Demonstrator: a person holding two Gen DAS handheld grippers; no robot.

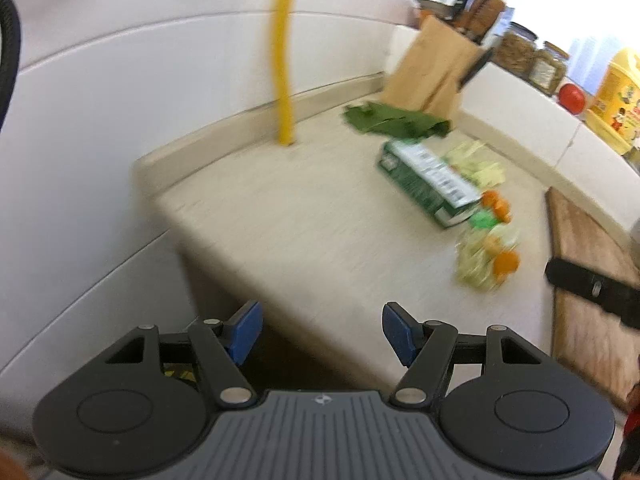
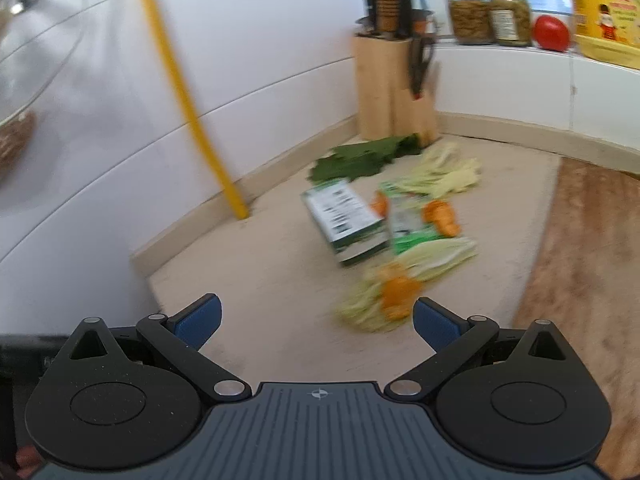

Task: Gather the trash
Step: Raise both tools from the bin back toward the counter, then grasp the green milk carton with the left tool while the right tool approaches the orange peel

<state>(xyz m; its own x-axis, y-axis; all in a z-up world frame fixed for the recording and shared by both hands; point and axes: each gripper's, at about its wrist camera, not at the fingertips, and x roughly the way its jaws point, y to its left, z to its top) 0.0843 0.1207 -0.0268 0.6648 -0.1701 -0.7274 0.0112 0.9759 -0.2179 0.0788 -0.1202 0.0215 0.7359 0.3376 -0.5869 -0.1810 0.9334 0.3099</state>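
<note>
The trash (image 2: 400,240), a green box and veggie scraps, lies on the surface (image 2: 260,300) at one o'clock. Both the left gripper (image 1: 322,334) and right gripper (image 2: 316,320) have fingers spread wide and empty, likely ready to grab.

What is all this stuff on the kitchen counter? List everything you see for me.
Carton: one, green and white, lying flat mid-counter.
Wrapper: one, green and white, right beside the carton.
Vegetable scraps: several pale yellow-green heaps with orange bits, around the carton and wrapper.
Green leaves: one dark green pile, in front of the knife block.
Knife block: one, pale wood, back corner.
Yellow pipe: one, running down the white wall to the counter.
Jars: two, glass, on the ledge.
Tomato: one, red, on the ledge.
Yellow tub: one, on the ledge.
Cutting board: one, wood, right side.
Left gripper: blue fingers open, empty.
Right gripper: blue fingers open, empty.
</note>
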